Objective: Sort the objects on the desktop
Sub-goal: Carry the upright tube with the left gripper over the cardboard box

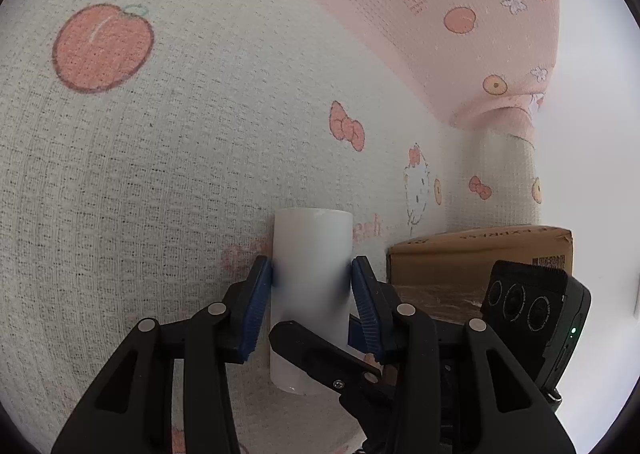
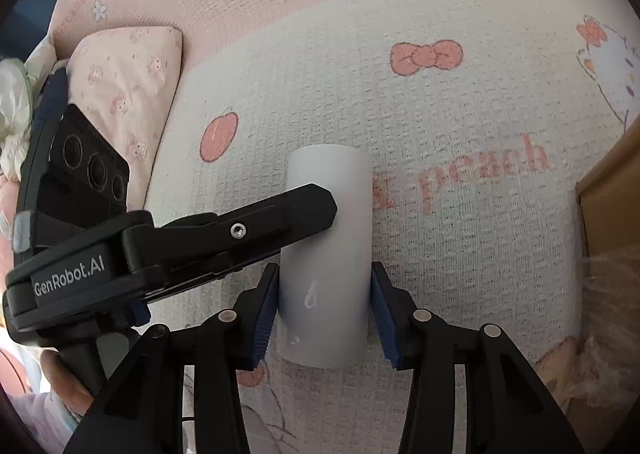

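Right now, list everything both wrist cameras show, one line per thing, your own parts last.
White cylinder: one, plain white, between the fingers of both grippers, over the blanket.
Blanket: one, cream and pink with peach, bow and cat prints, fills the background.
Cardboard box: one, brown, right of the cylinder in the left wrist view.
Pillow: one, pale pink with small prints, upper left in the right wrist view.
Left gripper: one, black with blue pads, pads pressed on the cylinder's sides.
Right gripper: one, black with blue pads; the left pad meets the cylinder, the right sits at its edge.
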Demonstrator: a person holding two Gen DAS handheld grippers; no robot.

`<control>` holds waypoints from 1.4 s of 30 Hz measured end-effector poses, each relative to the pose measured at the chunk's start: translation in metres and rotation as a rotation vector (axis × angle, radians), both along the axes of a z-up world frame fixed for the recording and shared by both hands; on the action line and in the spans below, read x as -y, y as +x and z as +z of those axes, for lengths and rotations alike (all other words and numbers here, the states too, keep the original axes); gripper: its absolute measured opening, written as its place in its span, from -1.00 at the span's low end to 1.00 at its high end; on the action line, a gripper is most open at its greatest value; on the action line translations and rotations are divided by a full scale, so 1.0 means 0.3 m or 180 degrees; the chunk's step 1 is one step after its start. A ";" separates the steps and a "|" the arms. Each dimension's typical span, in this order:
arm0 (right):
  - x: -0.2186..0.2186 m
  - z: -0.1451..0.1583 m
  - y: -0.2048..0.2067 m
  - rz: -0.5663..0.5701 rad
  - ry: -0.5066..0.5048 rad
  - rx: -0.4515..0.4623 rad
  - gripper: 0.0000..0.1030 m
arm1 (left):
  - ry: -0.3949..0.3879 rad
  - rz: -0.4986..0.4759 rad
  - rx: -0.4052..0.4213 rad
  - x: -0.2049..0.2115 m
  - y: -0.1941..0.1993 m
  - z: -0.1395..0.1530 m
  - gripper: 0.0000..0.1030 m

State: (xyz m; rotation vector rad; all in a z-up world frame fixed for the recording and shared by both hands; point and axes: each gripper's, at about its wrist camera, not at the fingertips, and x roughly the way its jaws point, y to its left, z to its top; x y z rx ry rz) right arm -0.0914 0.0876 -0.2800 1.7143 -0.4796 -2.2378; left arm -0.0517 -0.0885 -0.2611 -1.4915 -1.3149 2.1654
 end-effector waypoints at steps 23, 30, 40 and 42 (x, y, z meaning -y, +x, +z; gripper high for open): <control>0.089 0.404 -0.016 0.0545 0.0381 -0.0643 -0.19 | -0.0375 -0.0088 -0.0775 0.045 0.023 0.439 -0.13; 0.034 0.531 -0.060 0.0335 0.0451 -0.0702 -0.19 | -0.0690 -0.0284 -0.0997 -0.028 -0.052 0.599 -0.13; -0.132 0.670 -0.089 0.0136 0.0576 -0.0524 -0.19 | -0.0678 -0.0631 -0.1042 -0.212 -0.176 0.734 -0.13; -0.185 0.700 -0.078 0.0086 0.0599 -0.0523 -0.19 | -0.0656 -0.0693 -0.1083 -0.263 -0.197 0.766 -0.13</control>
